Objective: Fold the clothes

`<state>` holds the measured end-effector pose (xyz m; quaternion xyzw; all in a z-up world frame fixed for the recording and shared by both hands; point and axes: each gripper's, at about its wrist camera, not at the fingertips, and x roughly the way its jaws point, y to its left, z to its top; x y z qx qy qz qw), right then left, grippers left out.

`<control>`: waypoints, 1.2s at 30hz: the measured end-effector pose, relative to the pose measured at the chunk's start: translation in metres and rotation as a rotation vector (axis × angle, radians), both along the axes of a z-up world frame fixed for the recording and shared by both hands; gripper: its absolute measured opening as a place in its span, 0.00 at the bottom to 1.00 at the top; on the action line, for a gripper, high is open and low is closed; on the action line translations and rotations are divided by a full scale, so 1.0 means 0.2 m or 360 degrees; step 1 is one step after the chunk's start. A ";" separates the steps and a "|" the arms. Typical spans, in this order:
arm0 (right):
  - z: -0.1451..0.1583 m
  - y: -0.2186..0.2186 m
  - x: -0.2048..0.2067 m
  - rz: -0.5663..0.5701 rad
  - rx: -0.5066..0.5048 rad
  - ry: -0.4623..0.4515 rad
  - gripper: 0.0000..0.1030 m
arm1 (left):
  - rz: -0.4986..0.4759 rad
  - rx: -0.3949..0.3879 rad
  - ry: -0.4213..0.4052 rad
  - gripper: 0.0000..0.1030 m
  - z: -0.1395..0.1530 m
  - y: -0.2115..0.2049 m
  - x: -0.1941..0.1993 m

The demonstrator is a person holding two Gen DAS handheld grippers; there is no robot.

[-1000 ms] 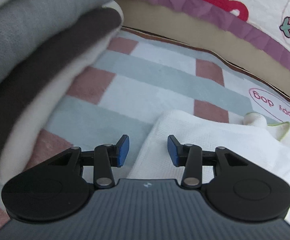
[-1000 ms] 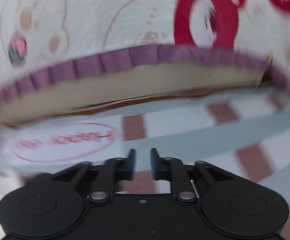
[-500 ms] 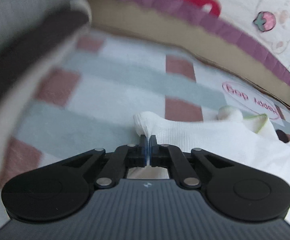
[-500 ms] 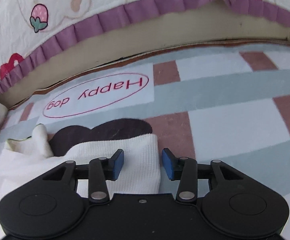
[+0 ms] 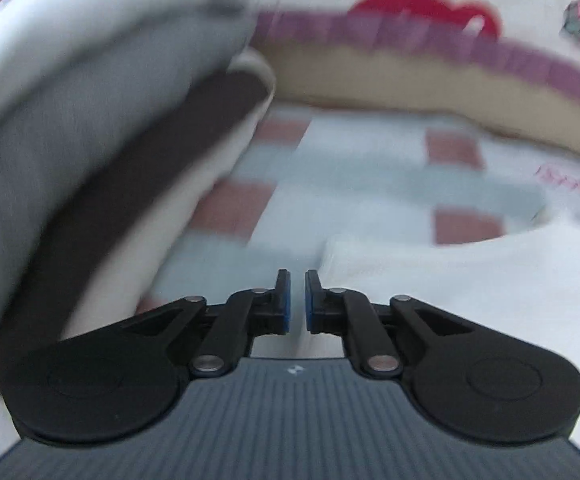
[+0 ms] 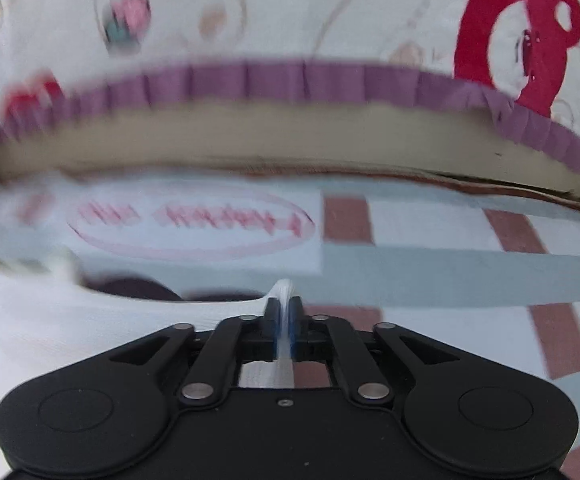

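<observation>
Near the middle of the checked mat (image 6: 441, 272), the white garment (image 6: 70, 320) lay spread flat, its far edge just short of the pink oval print. My right gripper (image 6: 284, 322) was clamped on a corner of that far edge; a thin fold of white knit stood up between the pads, jaws nearly together. My left gripper (image 5: 297, 300) had only a narrow gap and, as far as the blurred left view showed, nothing in it; the garment's left corner (image 5: 353, 256) sat just right of its tips. A stack of folded grey, dark and cream clothes (image 5: 102, 128) stood at left, the purple-frilled bed edge (image 6: 274, 84) far. I judged the fabric light, soft and limp, with a textured weave that should not slip much. Best hold: pinch the corners or hem, both layers, then lift evenly so it wouldn't sag or bunch.
</observation>
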<state>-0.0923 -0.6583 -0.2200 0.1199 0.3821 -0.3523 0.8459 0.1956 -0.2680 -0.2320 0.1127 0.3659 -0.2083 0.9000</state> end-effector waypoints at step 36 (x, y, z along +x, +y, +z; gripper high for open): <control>0.23 1.26 0.15 0.0651 0.0776 -0.0110 0.51 | 0.0143 -0.0906 0.0691 0.60 0.13 1.09 -0.69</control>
